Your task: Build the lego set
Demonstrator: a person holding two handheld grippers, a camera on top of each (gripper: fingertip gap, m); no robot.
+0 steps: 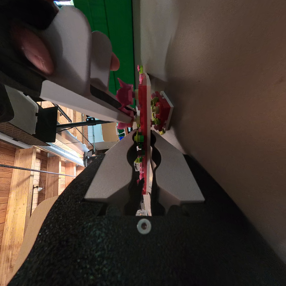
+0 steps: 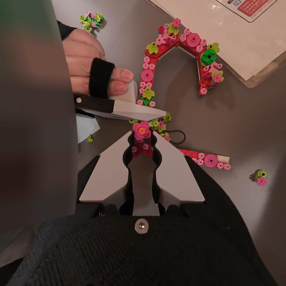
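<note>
A red frame studded with pink flowers and lime leaves lies on the grey table. My left gripper reaches in from the left and is shut on the frame's lower left part. In the left wrist view the frame shows edge-on between the closed jaws of the left gripper. My right gripper is shut on a large pink flower with an orange centre and holds it over the frame beside the left fingertips. In the left wrist view the right gripper presses the pink flower against the frame's face.
A small flower cluster lies at the far left. A lime piece with a pink flower lies at the right, and a loose lime leaf near white paper. A white sheet on a clear box fills the top right. A black loop lies by the frame. About 4 centimeters separates my left fingertips from my right. From the right gripper's tips to the loose lime leaf is close to 11 centimeters.
</note>
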